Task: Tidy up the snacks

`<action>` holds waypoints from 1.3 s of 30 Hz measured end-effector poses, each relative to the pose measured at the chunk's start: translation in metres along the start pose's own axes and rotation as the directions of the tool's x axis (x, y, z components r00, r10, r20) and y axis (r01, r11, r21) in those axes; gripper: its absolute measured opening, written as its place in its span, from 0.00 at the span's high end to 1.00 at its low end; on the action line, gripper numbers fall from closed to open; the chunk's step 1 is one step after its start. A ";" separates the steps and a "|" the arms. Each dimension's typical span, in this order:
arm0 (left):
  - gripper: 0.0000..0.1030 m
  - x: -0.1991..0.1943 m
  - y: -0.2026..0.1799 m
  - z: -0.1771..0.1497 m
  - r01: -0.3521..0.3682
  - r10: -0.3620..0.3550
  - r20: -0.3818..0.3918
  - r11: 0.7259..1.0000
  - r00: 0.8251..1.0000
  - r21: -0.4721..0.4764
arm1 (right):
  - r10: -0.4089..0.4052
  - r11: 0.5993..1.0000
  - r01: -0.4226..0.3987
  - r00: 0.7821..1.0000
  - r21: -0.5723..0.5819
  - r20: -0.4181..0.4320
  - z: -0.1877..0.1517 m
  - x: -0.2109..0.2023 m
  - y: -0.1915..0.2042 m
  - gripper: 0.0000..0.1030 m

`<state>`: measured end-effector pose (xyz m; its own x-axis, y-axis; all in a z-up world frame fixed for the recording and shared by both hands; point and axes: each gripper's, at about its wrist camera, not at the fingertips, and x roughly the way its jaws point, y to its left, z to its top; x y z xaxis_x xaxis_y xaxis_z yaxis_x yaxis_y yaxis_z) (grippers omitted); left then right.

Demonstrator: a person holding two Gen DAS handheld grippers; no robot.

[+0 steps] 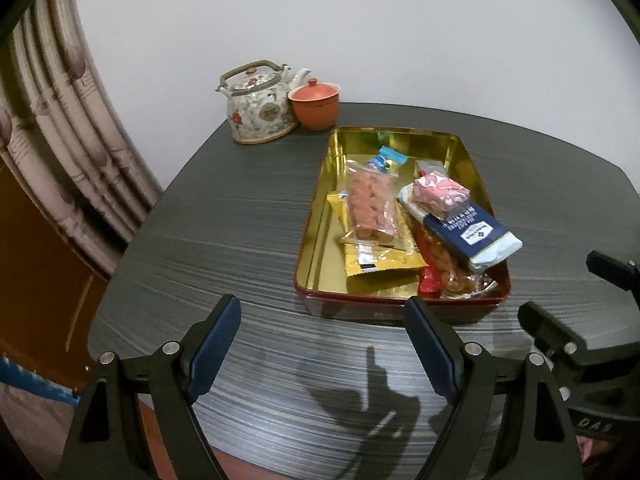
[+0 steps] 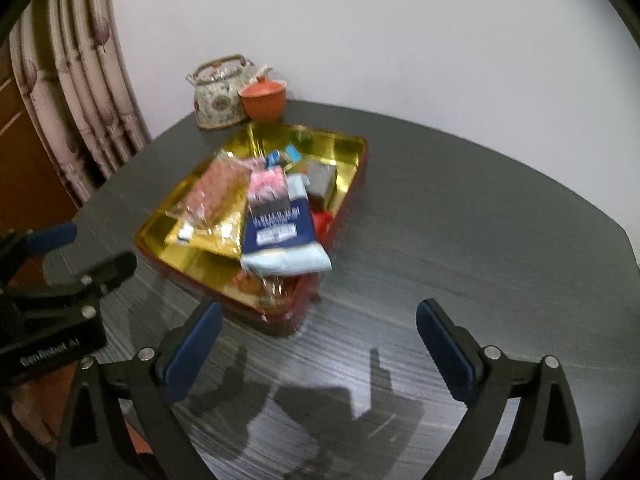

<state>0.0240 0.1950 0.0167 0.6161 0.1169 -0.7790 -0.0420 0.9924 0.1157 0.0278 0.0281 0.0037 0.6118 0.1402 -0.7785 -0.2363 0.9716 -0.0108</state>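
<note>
A gold-lined tin tray (image 1: 316, 216) with dark red outer walls sits on the dark wood-grain tabletop (image 1: 224, 216), and the snacks lie inside it. In the left wrist view, a clear bag of pink sweets (image 1: 370, 206) rests on a gold packet (image 1: 384, 260) in the tray's middle. To the right of it, a pink-and-white wrapped block (image 1: 440, 196) lies on top of a dark blue bar with pale blue ends (image 1: 472, 236), which leans over the tray's right edge. Red and amber wrapped pieces (image 1: 444, 276) fill the near right corner. The left tongs (image 1: 322, 344) stand wide apart with nothing between them, hovering over bare tabletop just short of the tray's near wall, so the tray lies ahead and slightly to the right of their gap. The right tongs (image 2: 320, 344) are also spread wide and empty, with the tray (image 2: 352, 148) ahead and to the left of them, its near corner close to the left blue pad (image 2: 192, 356). That view is blurred, yet the blue bar (image 2: 280, 236) shows at the tray's near side. Each pair of tongs appears at the edge of the other's view. Beyond the tray, against the pale wall, a floral teapot (image 1: 260, 108) stands touching an orange lidded cup (image 1: 314, 102). A patterned curtain (image 1: 68, 120) hangs at the left.
</note>
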 end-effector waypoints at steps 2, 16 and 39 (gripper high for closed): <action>0.19 -0.001 -0.002 0.000 0.011 -0.011 0.002 1.000 1.000 0.010 | -0.018 1.000 0.018 1.000 -0.012 -0.002 -0.003 0.001 0.002 0.04; 0.19 0.000 -0.010 -0.004 0.019 -0.019 -0.004 0.999 1.000 0.050 | -0.040 0.998 0.040 0.999 -0.047 -0.008 -0.007 0.005 0.010 0.03; 0.19 0.002 -0.009 -0.007 0.008 -0.007 -0.011 0.999 1.000 0.044 | -0.012 1.000 0.011 0.999 -0.023 -0.035 -0.011 0.008 0.007 0.03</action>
<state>0.0205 0.1870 0.0101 0.6074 0.1101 -0.7867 -0.0028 0.9906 0.1364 0.0226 0.0342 -0.0095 0.5876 0.1221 -0.7999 -0.2467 0.9685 -0.0334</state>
